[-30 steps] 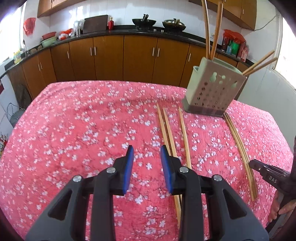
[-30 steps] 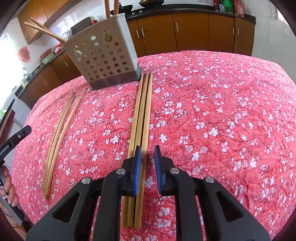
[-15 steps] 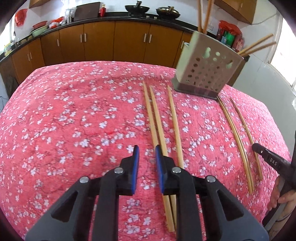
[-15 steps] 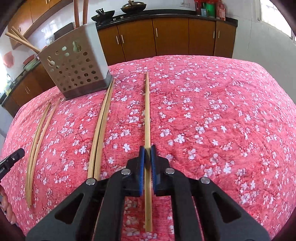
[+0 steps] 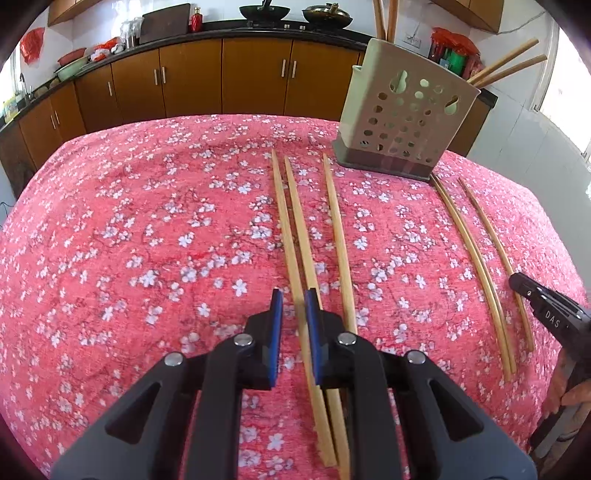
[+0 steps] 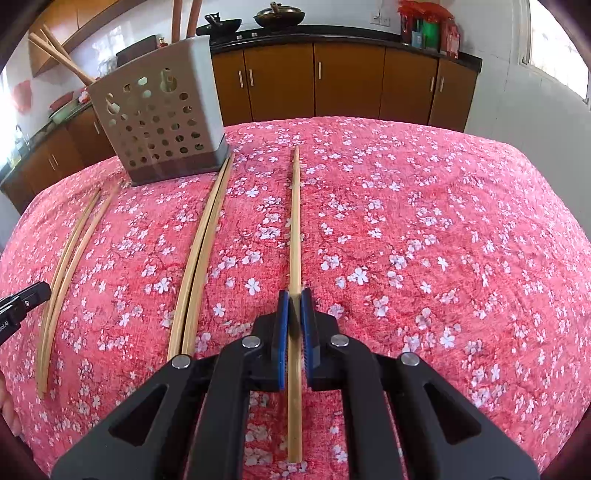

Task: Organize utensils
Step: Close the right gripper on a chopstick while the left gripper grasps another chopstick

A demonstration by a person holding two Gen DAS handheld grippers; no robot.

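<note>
Bamboo chopsticks lie on a red flowered tablecloth. My right gripper is shut on one chopstick, which runs straight ahead between the pads. My left gripper is narrowly open, its pads either side of a chopstick in a group of three; two others lie just right of it. A perforated grey utensil holder stands at the far side, also in the right wrist view, with chopsticks upright in it.
Two chopsticks lie side by side left of the held one, reaching the holder's base. Another pair lies further left. The right gripper's tip shows at the left view's right edge. Brown kitchen cabinets stand behind the table.
My right gripper has closed on one chopstick and drawn it right, away from the other two. My left gripper has narrowed and shifted right, over the leftmost chopstick of its group.
</note>
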